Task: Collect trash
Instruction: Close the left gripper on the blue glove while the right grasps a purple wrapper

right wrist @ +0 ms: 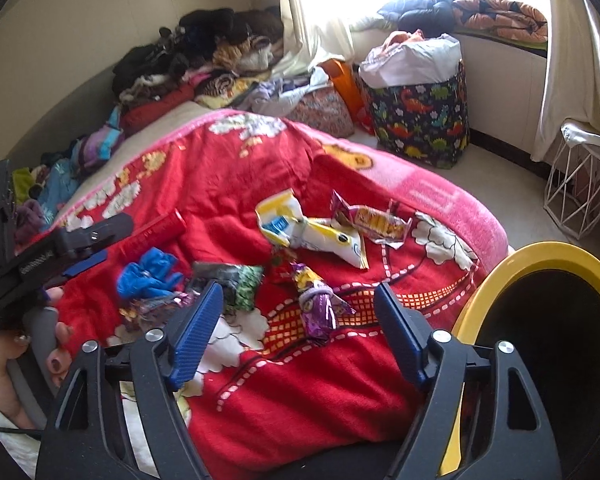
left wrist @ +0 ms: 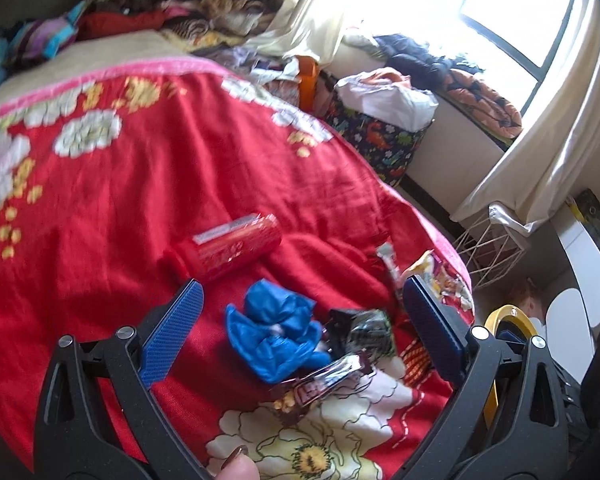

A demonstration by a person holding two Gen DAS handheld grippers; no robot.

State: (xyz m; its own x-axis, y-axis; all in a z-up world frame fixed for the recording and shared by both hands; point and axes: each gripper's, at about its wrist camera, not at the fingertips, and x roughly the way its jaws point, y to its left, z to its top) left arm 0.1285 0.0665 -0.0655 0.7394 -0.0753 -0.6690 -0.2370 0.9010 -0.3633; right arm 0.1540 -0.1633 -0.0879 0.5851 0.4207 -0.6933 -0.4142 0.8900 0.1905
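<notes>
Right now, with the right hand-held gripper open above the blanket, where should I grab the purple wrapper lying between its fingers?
Probably at the cinched waist of the purple wrapper, where it is narrowest. It lies roughly lengthwise along the right hand-held gripper, so come straight down from above onto the red blanket; the jaws then close across its width, clear of the yellow bin.

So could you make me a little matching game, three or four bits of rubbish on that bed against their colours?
Things:
1. can
2. crumpled glove
3. small twisted wrapper
4. bin rim

Colours:
A. purple
B. yellow
C. red
D. blue

Pairs: 1-C, 2-D, 3-A, 4-B
</notes>
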